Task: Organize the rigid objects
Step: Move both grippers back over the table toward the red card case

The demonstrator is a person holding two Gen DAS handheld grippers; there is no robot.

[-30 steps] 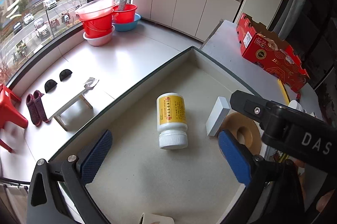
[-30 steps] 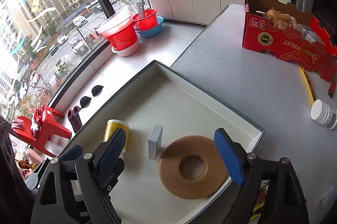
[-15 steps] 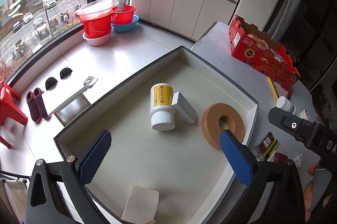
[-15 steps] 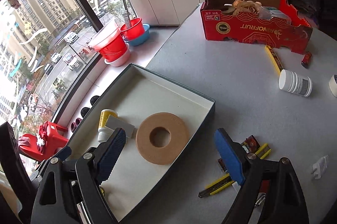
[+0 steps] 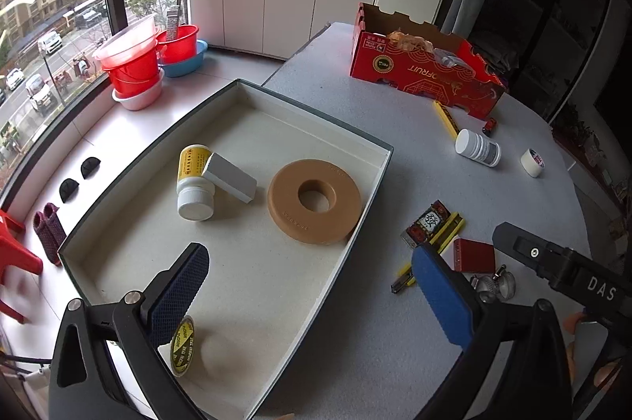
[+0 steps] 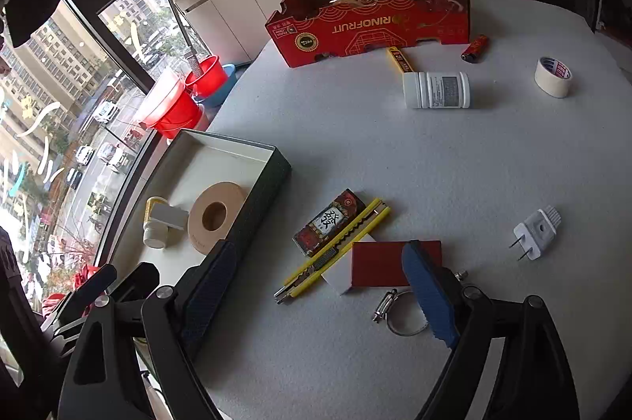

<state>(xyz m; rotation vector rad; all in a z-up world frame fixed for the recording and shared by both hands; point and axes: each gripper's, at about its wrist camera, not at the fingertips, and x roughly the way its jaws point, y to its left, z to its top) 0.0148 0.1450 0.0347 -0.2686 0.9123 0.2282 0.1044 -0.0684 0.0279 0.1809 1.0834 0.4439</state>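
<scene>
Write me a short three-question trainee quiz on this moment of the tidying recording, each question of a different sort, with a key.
1. True or false: the tan wooden ring lies inside the shallow white-lined tray.
2. Multiple choice: what leans on the yellow-labelled white pill bottle? A) the small grey rectangular block B) a metal hose clamp C) a white plug
3. Fill in: the white-capped grey-labelled bottle lies on its ___ on the grey table.

Key: 1 true. 2 A. 3 side. Both the left gripper and the right gripper hold nothing, jaws wide apart.
</scene>
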